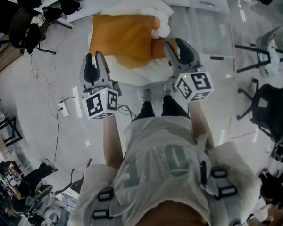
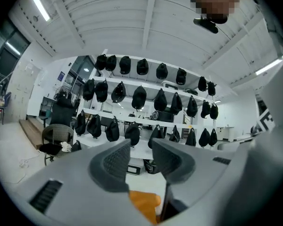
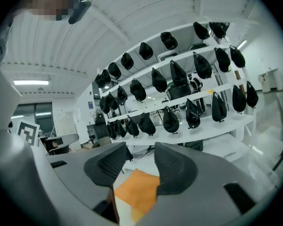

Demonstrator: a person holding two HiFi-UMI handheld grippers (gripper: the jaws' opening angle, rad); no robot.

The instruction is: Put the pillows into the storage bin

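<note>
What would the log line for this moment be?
left gripper: open, empty | right gripper: open, empty | orange pillow: lying free beneath both grippers, ungripped

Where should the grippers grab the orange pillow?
Probably by its near edge: left gripper at the left corner, right gripper at the right, coming in from the person's side. The pillow lies flat and wide. Its puffy middle looks too thick for the jaws, and the thinner edge faces both grippers.
</note>
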